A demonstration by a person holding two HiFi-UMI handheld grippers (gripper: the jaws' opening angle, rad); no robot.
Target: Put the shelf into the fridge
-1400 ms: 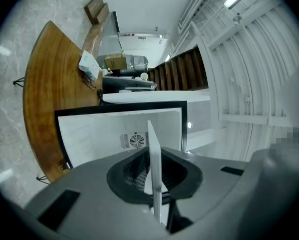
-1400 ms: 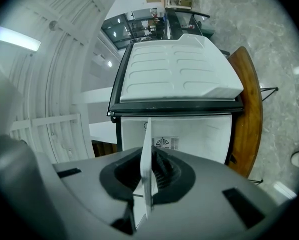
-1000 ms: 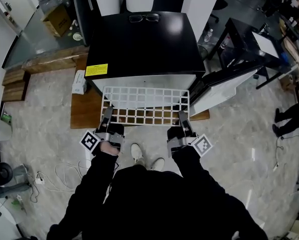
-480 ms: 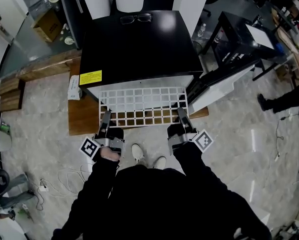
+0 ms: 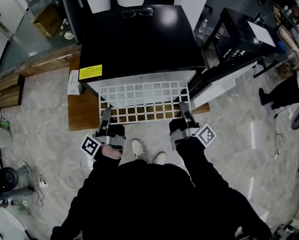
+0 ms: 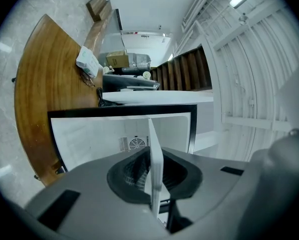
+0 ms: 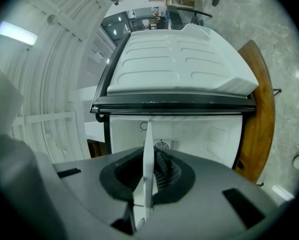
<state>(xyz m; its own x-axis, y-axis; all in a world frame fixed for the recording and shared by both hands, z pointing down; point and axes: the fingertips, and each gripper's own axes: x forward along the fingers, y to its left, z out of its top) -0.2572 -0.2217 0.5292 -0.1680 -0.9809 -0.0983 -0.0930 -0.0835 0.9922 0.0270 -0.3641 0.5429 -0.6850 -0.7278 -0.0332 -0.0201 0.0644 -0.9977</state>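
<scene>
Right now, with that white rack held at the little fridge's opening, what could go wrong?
1. The left gripper and right gripper pinch only the thin near edge of the shelf, so its far end may sag or slip.
2. The shelf looks nearly as wide as the opening of the fridge; pushed in skewed, a corner could catch on a wall or the open door.
3. A hard bump might shake the glasses lying on top.
</scene>
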